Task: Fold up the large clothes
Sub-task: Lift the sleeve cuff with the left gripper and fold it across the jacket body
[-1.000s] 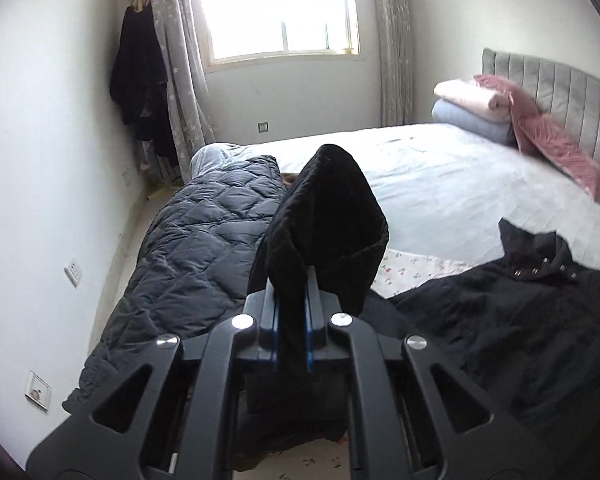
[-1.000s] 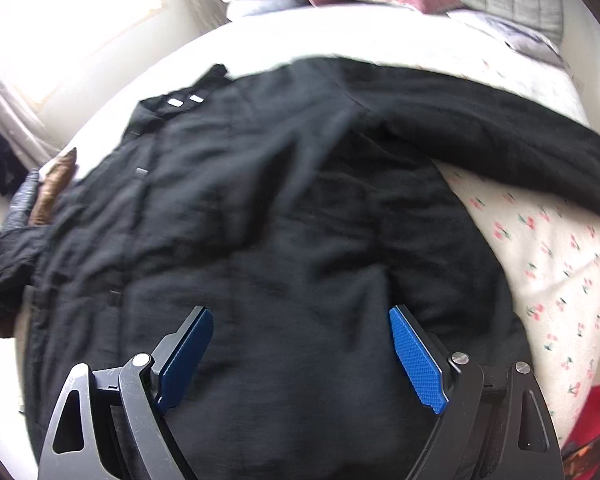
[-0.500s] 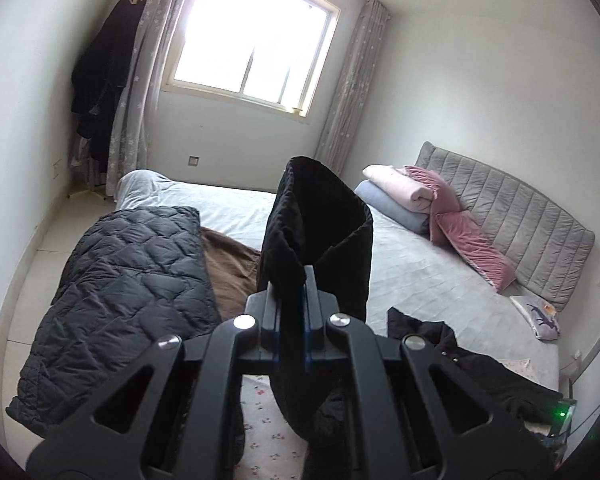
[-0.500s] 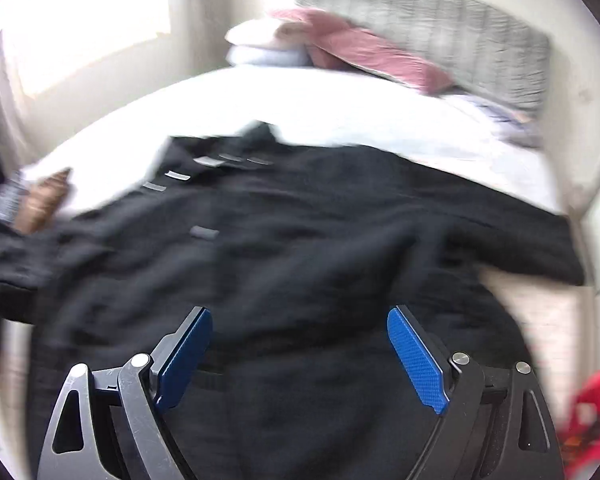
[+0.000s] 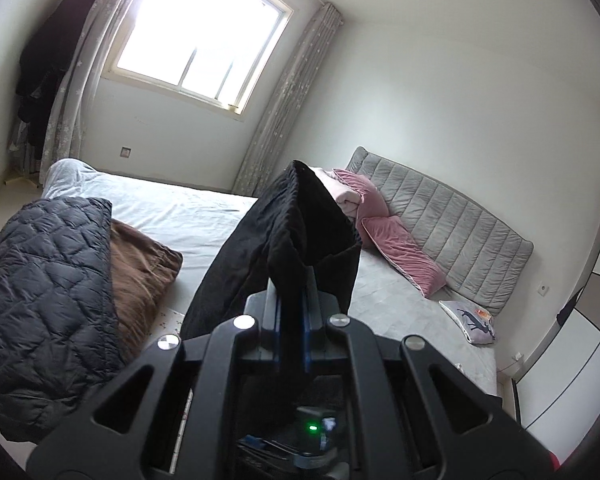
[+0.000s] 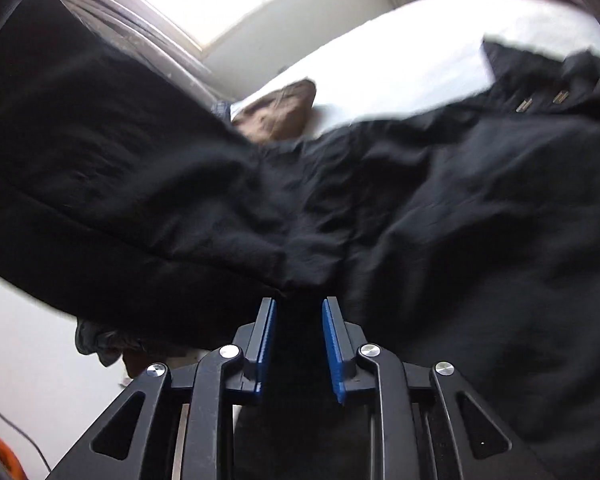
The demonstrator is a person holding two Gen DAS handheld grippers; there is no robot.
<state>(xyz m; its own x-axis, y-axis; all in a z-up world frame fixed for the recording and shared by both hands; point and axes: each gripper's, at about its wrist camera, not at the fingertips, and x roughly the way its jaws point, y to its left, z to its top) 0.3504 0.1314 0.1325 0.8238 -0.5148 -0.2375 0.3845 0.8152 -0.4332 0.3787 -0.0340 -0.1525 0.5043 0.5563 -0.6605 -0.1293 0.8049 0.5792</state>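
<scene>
Left tool [image 5: 290,332]: pads pressed together on a fold of the black coat [image 5: 296,232], cloth standing up in a peak above the fingertips and draping down both sides. Held high above the bed [image 5: 204,216], camera facing the window [image 5: 196,36] and grey headboard [image 5: 452,224].

Right tool [image 6: 299,344]: blue pads [image 6: 332,344] drawn close, narrow gap left between them, dark coat [image 6: 440,200] cloth filling that gap. Could not tell whether cloth was actually pinched or only lying between the pads; view blurred.

Coat position: bulk spread over the bed in the right wrist view, one portion raised as a broad dark band across upper left of that view, metal snaps [image 6: 540,100] visible near upper right edge. White sheet [image 6: 400,76] showed beyond the coat.

Other items on bed, left wrist view: dark quilted jacket [image 5: 44,292] at left edge, brown garment [image 5: 140,268] partly under it and touching it, pink pillows [image 5: 396,248] against the headboard, small printed cushion [image 5: 470,320] near the bed's right corner. Brown garment [image 6: 280,112] also seen in right wrist view just beyond the coat.

Dark clothes [image 5: 48,60] hanging on wall left of the window, beside the curtain [image 5: 296,112].
</scene>
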